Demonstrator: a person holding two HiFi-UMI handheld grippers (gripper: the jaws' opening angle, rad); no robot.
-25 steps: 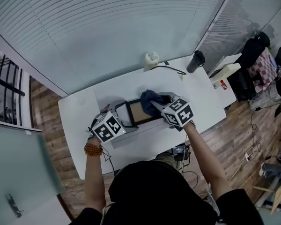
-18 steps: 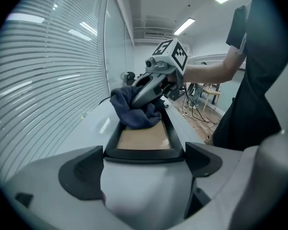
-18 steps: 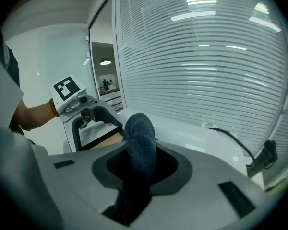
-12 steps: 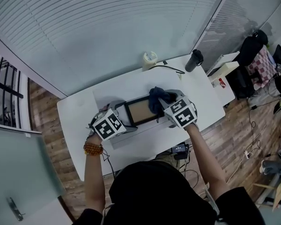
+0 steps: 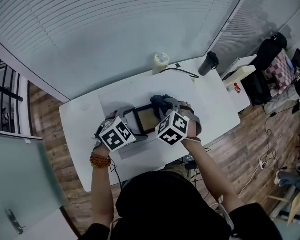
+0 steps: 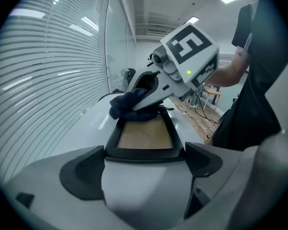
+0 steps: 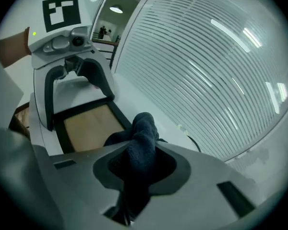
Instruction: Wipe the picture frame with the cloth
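I am holding the picture frame (image 6: 144, 134) steady with the left gripper (image 6: 144, 153). Its jaws stand wide, one on each side of the frame's left end, and the black border sits pressed between them. The frame lies flat on the white table (image 5: 85, 119), near the middle, with its tan panel facing up.

In the right gripper (image 7: 143, 171) I have the dark blue cloth (image 7: 141, 133). The jaws are closing on it and are nearly together, with the cloth bunched and pinched between them. The loose end of the cloth sticks out past the jaws and rests on the far right corner of the frame, touching the black border there.

The only print I can make out is the pattern of black-and-white squares on the marker cubes (image 5: 172, 128) of both grippers.

At the far edge of the table stand a dark tumbler (image 5: 208, 64) and a white cup (image 5: 161, 62), well apart from the frame, with a black cable (image 5: 182, 74) lying between them.
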